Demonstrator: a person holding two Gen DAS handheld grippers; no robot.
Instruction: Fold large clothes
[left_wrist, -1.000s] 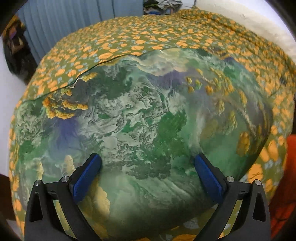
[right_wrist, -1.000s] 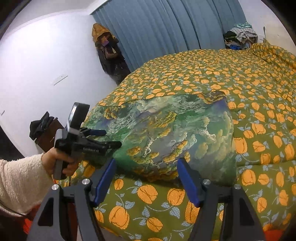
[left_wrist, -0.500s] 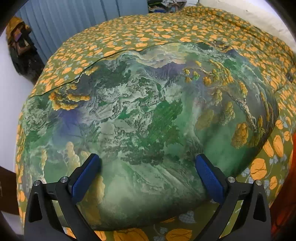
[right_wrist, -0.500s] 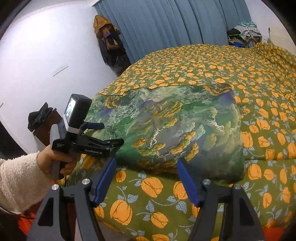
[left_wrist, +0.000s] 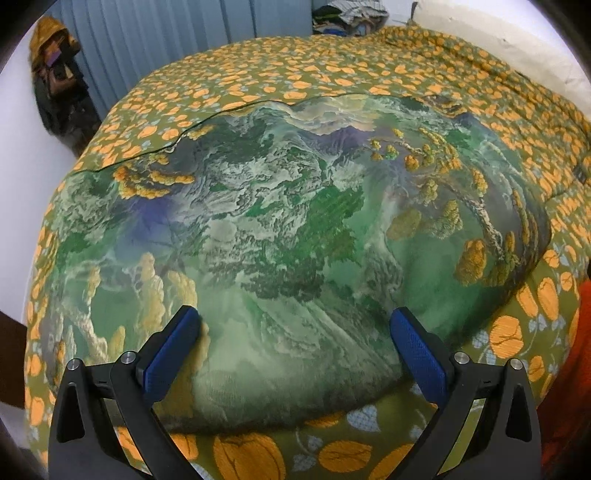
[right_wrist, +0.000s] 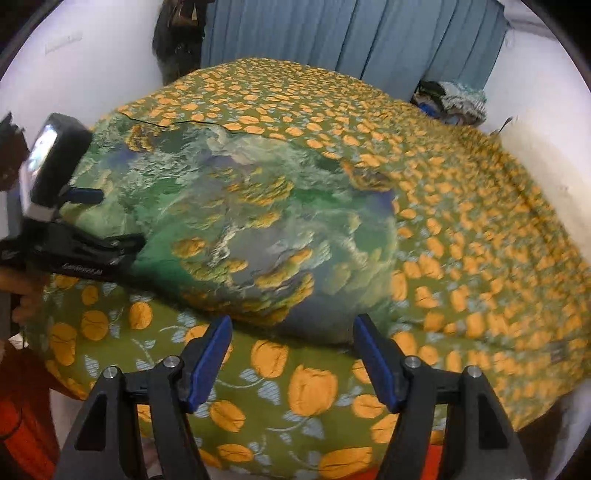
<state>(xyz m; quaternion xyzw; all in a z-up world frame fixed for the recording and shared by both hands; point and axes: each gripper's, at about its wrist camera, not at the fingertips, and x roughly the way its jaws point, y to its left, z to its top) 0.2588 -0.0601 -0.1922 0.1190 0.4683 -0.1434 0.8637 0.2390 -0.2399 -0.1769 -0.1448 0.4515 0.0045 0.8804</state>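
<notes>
A large folded cloth with a green landscape print lies on a bed covered by an olive spread with orange flowers. My left gripper is open and empty, its blue fingers over the cloth's near edge. My right gripper is open and empty, just short of the cloth at its near right corner. The left gripper shows in the right wrist view at the cloth's left side, held by a hand.
Blue curtains hang behind the bed. A pile of clothes lies at the far corner. Dark bags hang by the white wall. Orange fabric lies below the bed's near edge.
My left gripper has drawn back slightly, showing more of the spread below the cloth. My right gripper has swung right and closer; its view is blurred by the motion.
</notes>
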